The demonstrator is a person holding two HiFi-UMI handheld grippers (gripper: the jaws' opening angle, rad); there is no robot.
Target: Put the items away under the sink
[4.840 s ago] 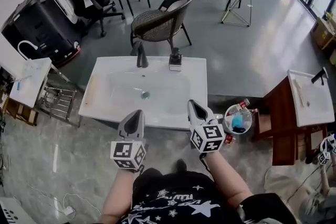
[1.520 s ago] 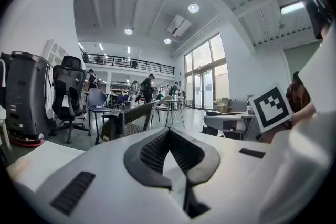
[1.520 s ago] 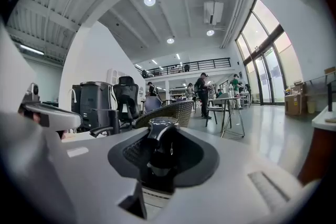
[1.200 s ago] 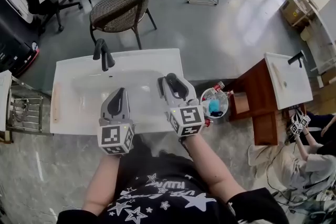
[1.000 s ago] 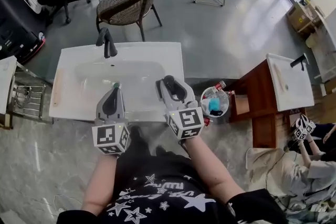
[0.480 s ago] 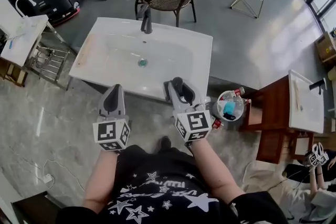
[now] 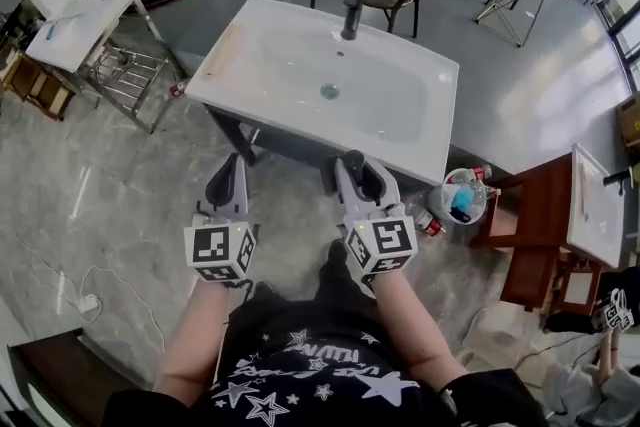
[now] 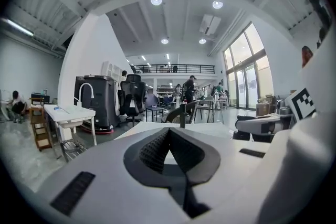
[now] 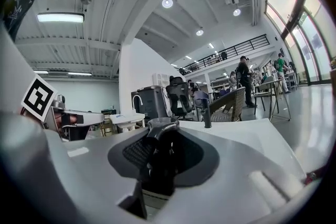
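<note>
Left gripper (image 7: 230,170) and right gripper (image 7: 355,172) have drawn back from over the basin of the sink (image 7: 285,65); both are now above the floor (image 7: 130,215), just before its front edge.
Right gripper: jaws clamped on a dark pump bottle (image 9: 158,160), held upright between the pads, its round cap at the jaw tips and a pale label low on it.
Left gripper: jaws together, nothing between them.
Clear tub (image 7: 478,187) of further bottles: on the floor right of the sink, near the right gripper.
</note>
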